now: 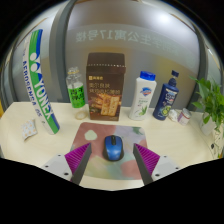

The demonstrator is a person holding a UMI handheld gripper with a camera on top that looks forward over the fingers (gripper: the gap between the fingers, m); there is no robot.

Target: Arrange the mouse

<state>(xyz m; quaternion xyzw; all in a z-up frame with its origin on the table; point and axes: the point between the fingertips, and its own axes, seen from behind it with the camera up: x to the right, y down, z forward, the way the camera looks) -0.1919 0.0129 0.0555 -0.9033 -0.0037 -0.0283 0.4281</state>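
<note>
Tongs (111,163) open, blue mouse (112,149) between fingers, resting on mousepad (110,170)

Office desk (40,140); lettered glass partition (130,35) behind

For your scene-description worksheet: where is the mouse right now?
In the gripper view, the blue mouse lies on a mouse pad between the open jaws, in front of the brown box.

Box (103,90) print too small to read, plant (212,104) cut off.
</note>
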